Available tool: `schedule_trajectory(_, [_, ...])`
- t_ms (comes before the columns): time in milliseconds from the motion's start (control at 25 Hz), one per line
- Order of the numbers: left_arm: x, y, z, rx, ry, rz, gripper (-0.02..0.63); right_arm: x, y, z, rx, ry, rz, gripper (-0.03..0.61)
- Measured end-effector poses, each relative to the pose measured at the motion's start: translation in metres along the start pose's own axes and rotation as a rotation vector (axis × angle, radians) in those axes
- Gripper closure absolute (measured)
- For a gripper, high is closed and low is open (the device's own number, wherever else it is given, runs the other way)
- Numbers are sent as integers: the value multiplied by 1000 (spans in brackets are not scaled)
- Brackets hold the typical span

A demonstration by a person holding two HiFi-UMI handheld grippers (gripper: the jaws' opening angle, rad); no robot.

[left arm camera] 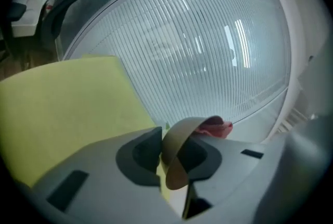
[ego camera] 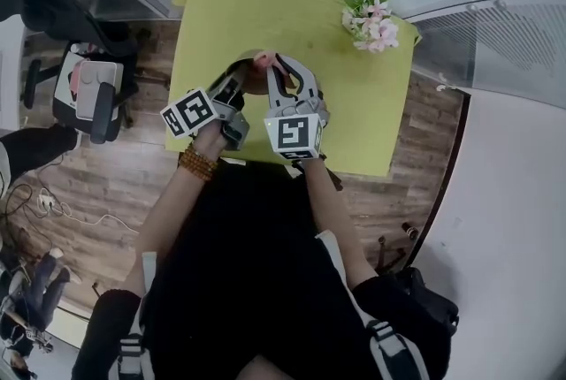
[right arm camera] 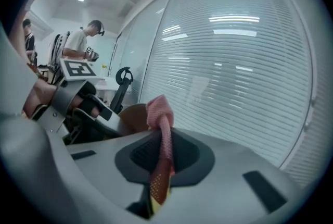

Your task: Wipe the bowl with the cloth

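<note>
A small brown bowl (ego camera: 254, 78) is held up above the yellow-green table (ego camera: 371, 104), between my two grippers. My left gripper (ego camera: 235, 79) is shut on the bowl's rim; in the left gripper view the thin brown rim (left arm camera: 177, 158) runs between the pads of that gripper (left arm camera: 167, 154). My right gripper (ego camera: 281, 69) is shut on a pink cloth (ego camera: 266, 60). In the right gripper view the cloth (right arm camera: 161, 124) sticks up out of the jaws of my right gripper (right arm camera: 164, 158), with the bowl (right arm camera: 133, 116) just behind it to the left. The cloth's tip (left arm camera: 214, 126) shows past the bowl's rim.
A bunch of pink and white flowers (ego camera: 371, 23) lies at the table's far right corner. An office chair (ego camera: 88, 91) stands on the wooden floor to the left. Ribbed glass walls (left arm camera: 208, 40) rise behind the table. A person (right arm camera: 83, 38) stands far off.
</note>
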State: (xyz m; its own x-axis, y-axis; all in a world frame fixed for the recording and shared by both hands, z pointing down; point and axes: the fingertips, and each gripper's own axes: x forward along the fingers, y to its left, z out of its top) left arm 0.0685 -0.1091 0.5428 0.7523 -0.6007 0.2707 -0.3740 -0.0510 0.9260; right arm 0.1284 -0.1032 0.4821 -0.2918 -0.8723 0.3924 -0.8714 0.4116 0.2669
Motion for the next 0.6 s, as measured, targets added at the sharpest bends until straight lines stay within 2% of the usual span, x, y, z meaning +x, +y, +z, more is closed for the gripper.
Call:
schedule_trajectory(80, [3,5,-8,30,83,-22,520,6,1,-13,-7,45,29,558])
schedule_trajectory(160, [6,10,-22,120,240,-17,510,12,7,-26,-157,101,102,560])
schedule_trajectory(200, [5,13,-26,208,311,11,505,14,13,-30,-269,117,142,560])
schedule_trajectory(240, [4,15,-26,336,365,55,506,15,19,-31,-385,124,178,560])
schedule_trajectory(280, [3,17,-25,501,405,104,510,15,24,-32,-480,123,205,560])
schedule_trajectory(320, [2,18,-24,674,439,147,517,15,27,-31,-539,115,223,560])
schedule_trajectory(360, [2,18,-24,813,463,176,546,14,28,-29,-568,105,231,560])
schedule_trajectory(400, [2,17,-25,885,471,193,561,12,29,-27,-581,96,229,560])
schedule_trajectory(440, [2,16,-24,882,457,202,570,11,28,-24,-578,86,219,560])
schedule_trajectory(480, [2,15,-21,827,425,202,581,12,27,-21,-561,76,205,560])
schedule_trajectory(600, [3,8,-5,599,294,166,581,16,22,-9,-459,46,151,560])
